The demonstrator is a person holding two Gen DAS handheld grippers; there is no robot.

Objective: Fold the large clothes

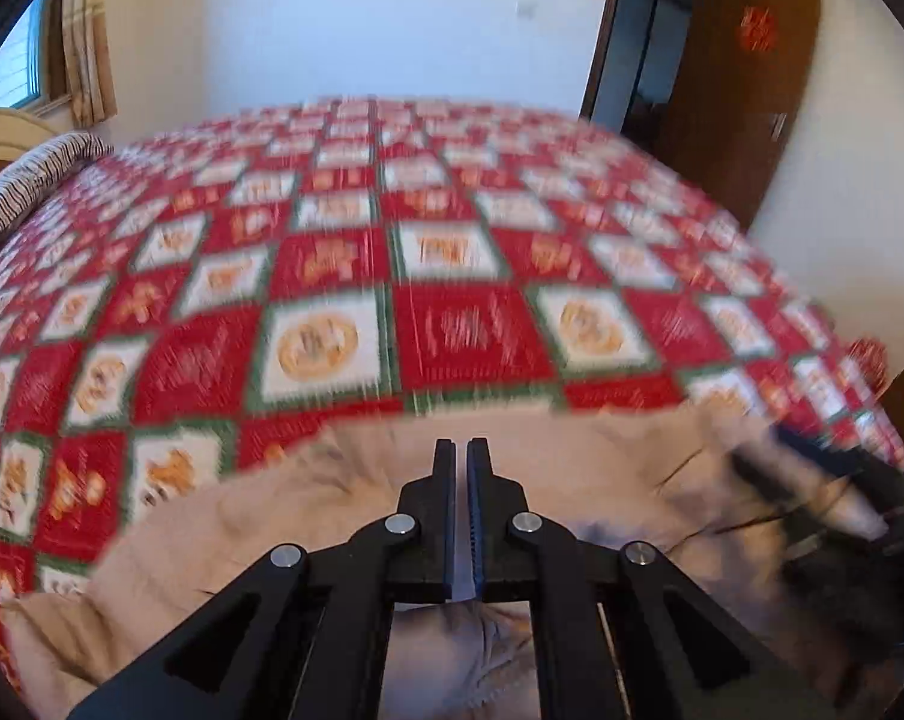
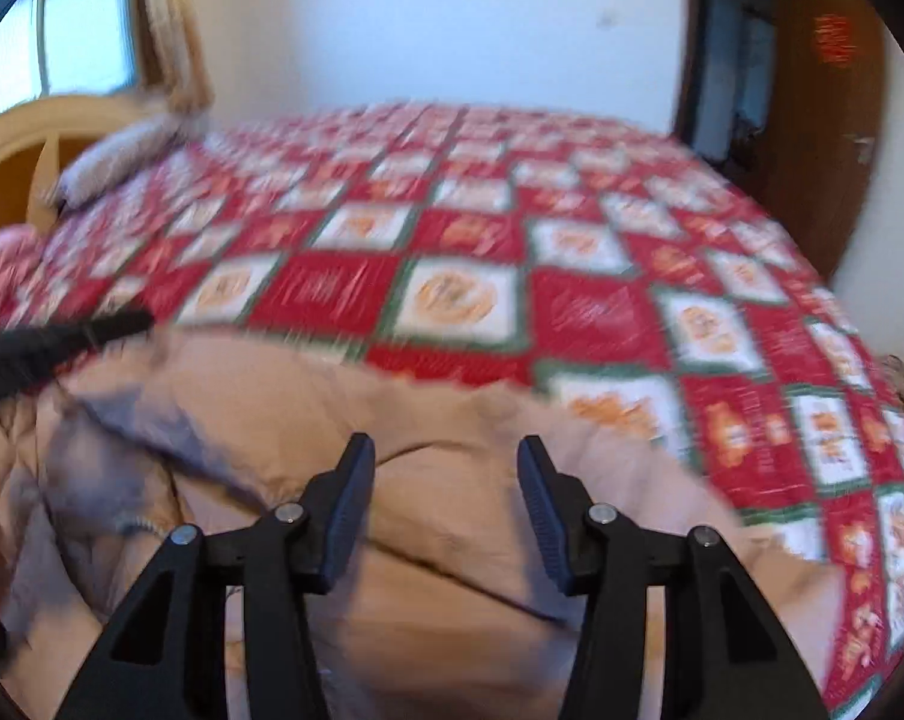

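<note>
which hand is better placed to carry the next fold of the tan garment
Left. The left tongs are shut with a strip of the tan garment between them; the right tongs are open over it, gripping nothing.

- No text, label, brand or number is legible in either view.
- Red emblem (image 1: 758, 29) on the brown door (image 1: 746, 120): blurred, unreadable.
- Bedspread (image 1: 470, 330) motifs: blurred, unreadable.
</note>
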